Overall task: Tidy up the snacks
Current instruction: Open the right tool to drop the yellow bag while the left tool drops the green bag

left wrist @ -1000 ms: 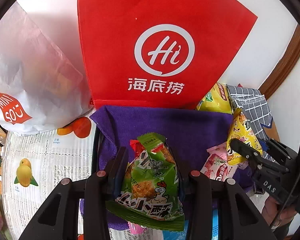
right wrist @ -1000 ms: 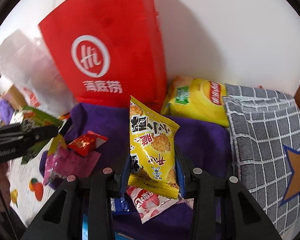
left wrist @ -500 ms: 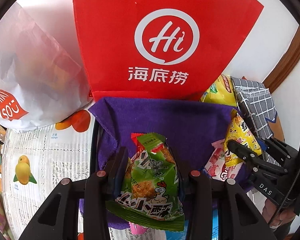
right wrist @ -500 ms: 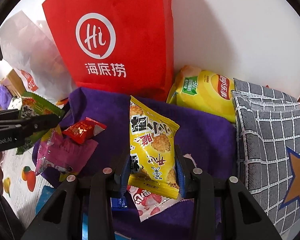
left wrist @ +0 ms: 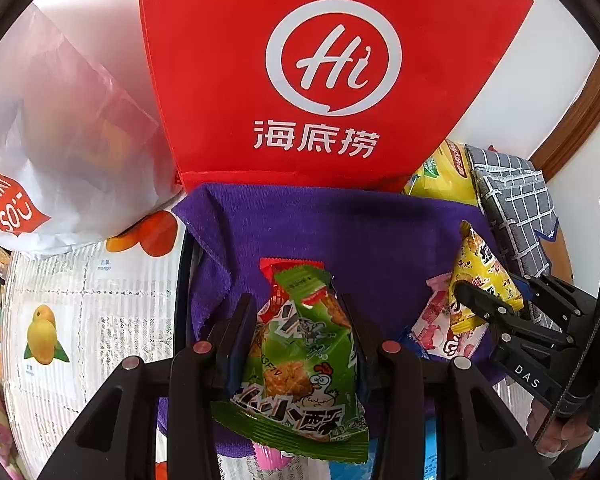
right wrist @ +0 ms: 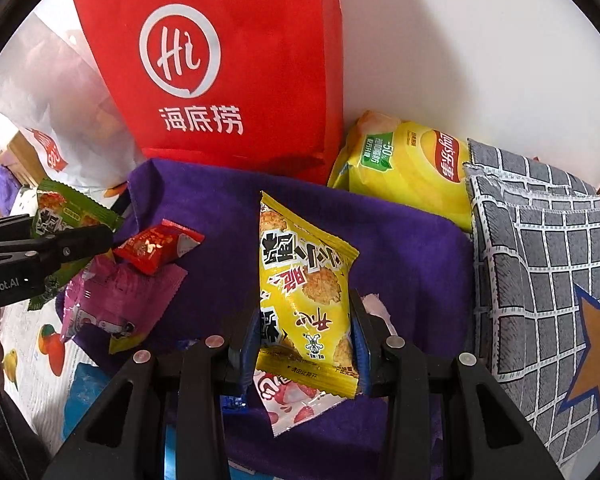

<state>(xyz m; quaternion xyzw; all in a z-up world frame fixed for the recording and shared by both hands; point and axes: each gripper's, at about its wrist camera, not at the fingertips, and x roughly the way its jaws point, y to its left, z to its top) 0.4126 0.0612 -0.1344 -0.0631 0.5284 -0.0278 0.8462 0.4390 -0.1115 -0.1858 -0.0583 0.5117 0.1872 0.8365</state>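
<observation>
- A tall red non-woven bag (left wrist: pixel 328 80) with a white "Hi" logo stands upright against the white wall, right behind the purple towel (left wrist: pixel 340 232), filling the far side of both views.
- A crinkled translucent white plastic bag (left wrist: pixel 60 140) slumps to the left of the red bag, on a table cover printed with fruit pictures (left wrist: pixel 60 320).
- To the right lie a glossy yellow chip bag (right wrist: pixel 412 168) and, just beside it, a grey grid-patterned fabric pouch (right wrist: pixel 540 264) with an orange star.
- The left hand-held gripper (left wrist: pixel 296 340) pinches a shiny green foil snack packet (left wrist: pixel 304 360) with serrated edges, held above the near part of the towel.
- The right hand-held gripper (right wrist: pixel 304 332) pinches a yellow foil snack packet (right wrist: pixel 304 292), upright over the towel's middle.
- Loose on the soft, wrinkled towel: a small red wrapped snack (right wrist: pixel 160 246) resting on a magenta packet (right wrist: pixel 116 304) at the left edge, and a white-and-pink strawberry packet (right wrist: pixel 292 404) under the right gripper.
</observation>
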